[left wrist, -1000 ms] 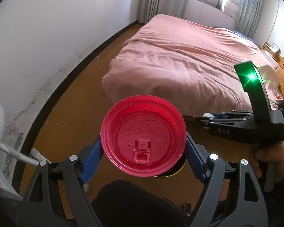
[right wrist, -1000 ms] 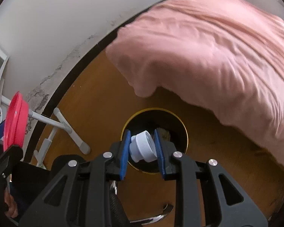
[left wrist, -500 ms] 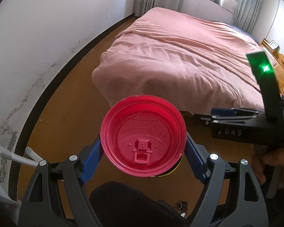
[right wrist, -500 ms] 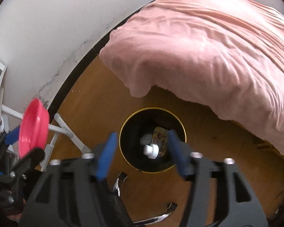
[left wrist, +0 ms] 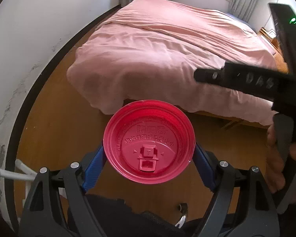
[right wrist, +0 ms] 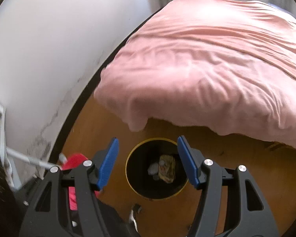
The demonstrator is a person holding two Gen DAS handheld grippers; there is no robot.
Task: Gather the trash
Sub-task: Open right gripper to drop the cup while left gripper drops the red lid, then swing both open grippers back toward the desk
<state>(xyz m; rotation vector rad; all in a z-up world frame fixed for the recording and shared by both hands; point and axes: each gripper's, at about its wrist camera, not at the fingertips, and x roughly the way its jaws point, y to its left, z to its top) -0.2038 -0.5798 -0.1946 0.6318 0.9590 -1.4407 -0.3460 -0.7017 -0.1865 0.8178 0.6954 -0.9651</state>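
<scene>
My left gripper (left wrist: 149, 158) is shut on a red plastic cup lid (left wrist: 149, 144), held flat-on toward the camera above the wooden floor. The lid also shows as a red patch at the lower left of the right wrist view (right wrist: 74, 163). My right gripper (right wrist: 148, 161) is open and empty, above a black round trash bin with a yellow rim (right wrist: 128, 169) on the floor. In the bin lie a white bottle (right wrist: 153, 167) and a crumpled wrapper (right wrist: 167, 168). The right gripper's black body shows at the right of the left wrist view (left wrist: 246, 81).
A bed with a pink cover (left wrist: 167, 55) fills the far side and overhangs the floor close to the bin (right wrist: 207, 69). A white wall with a dark skirting (right wrist: 39, 59) runs on the left. A white metal stand (right wrist: 25, 156) is at lower left.
My right gripper opened and the white bottle dropped into the bin. The left gripper with the red lid has swung toward the bed and the bin.
</scene>
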